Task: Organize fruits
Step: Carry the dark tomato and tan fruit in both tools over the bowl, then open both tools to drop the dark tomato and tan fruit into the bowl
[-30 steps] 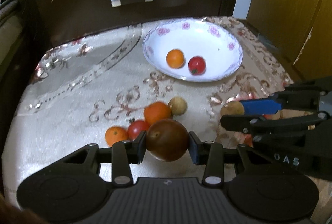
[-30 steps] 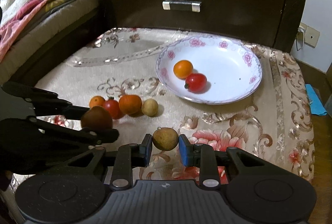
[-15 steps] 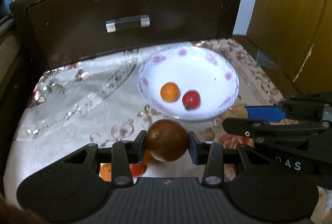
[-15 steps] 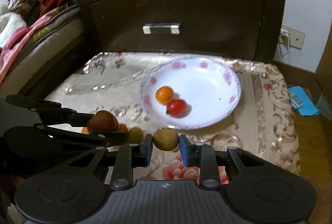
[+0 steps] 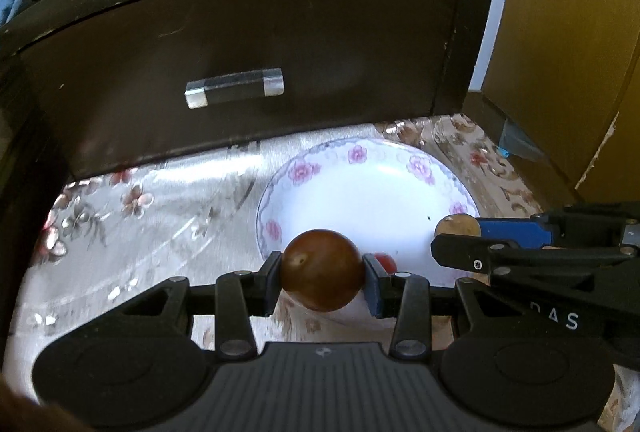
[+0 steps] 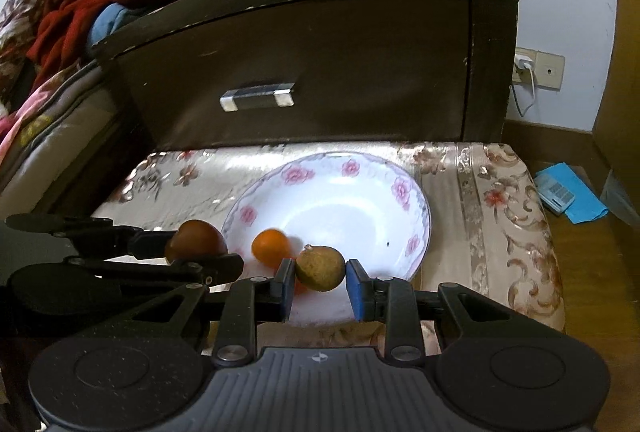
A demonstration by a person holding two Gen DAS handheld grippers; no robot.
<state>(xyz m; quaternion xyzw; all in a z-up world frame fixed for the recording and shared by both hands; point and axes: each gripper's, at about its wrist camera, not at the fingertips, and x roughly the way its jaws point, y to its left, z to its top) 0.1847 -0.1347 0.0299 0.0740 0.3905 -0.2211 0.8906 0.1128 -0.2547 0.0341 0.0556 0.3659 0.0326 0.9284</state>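
Against a dark drawer front, low in each frame above the bowl [image 6: 416, 216], a smooth brown fruit [image 5: 322, 274] is pinched at its widest by the left tongs [image 5: 322, 282] and a small tan fruit [image 6: 320, 268] by the right tongs [image 6: 320, 282], both judged light, roll-prone and easily bruised.

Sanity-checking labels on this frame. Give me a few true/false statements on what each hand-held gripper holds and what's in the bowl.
1. The left hand-held gripper is shut on a dark reddish-brown fruit. True.
2. The right hand-held gripper is empty. False: it is shut on a tan-brown fruit.
3. The white floral bowl is empty. False: an orange fruit lies in it, and part of a red fruit shows.
4. The bowl sits on a patterned cloth in front of a dark drawer front. True.
5. Both held fruits already rest in the bowl. False: both are still clamped between the pads.
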